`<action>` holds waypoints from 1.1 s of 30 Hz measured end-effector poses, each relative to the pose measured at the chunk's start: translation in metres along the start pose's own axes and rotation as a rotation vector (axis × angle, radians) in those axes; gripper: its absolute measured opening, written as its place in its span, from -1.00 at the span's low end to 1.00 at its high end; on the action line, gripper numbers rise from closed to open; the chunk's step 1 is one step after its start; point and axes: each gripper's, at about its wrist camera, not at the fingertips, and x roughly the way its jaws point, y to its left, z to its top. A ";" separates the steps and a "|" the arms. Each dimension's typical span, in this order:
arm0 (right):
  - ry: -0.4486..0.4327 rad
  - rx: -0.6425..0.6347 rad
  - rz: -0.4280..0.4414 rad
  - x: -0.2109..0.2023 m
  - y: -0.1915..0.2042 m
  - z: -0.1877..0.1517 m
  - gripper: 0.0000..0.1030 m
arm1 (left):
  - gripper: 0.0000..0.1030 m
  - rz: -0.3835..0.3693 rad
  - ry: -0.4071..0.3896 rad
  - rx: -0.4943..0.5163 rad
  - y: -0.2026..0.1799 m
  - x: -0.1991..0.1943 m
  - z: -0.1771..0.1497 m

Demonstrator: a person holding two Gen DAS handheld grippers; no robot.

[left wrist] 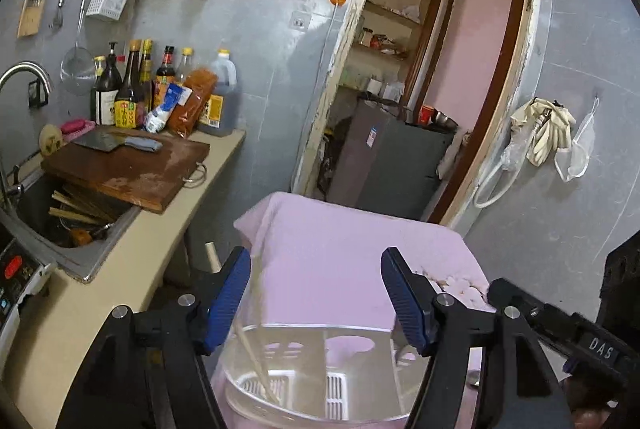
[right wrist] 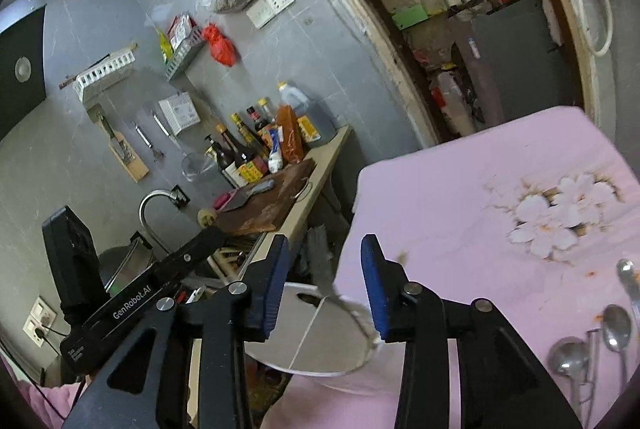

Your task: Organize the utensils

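A white round utensil holder (left wrist: 320,328) with a divider stands on the pink flowered tablecloth (left wrist: 328,257). My left gripper (left wrist: 316,257) hangs open just above it. A pair of pale chopsticks (left wrist: 260,349), blurred, leans inside the holder close to the left pad without being pinched. In the right wrist view my right gripper (right wrist: 325,243) is open over the same holder (right wrist: 352,385). A thin grey blurred utensil (right wrist: 326,269) lies between the jaws, touching neither pad. Three metal spoons (right wrist: 568,353) lie on the cloth at the lower right.
Left of the table runs a counter with a sink (left wrist: 80,213) full of chopsticks, a wooden cutting board (left wrist: 132,173) bearing a cleaver, and several sauce bottles (left wrist: 160,89). A doorway with a grey fridge (left wrist: 392,165) lies behind the table.
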 end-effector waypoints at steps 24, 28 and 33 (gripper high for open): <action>-0.266 -0.197 -0.330 -0.173 -0.073 0.051 0.92 | 0.99 0.002 -0.124 0.137 -0.162 -0.033 -0.039; -0.268 -0.222 -0.353 -0.187 -0.094 0.049 0.98 | 0.99 0.011 -0.140 0.141 -0.181 -0.032 -0.052; -0.226 -0.243 -0.379 -0.192 -0.121 0.044 0.98 | 0.99 0.034 -0.134 0.155 -0.205 -0.028 -0.073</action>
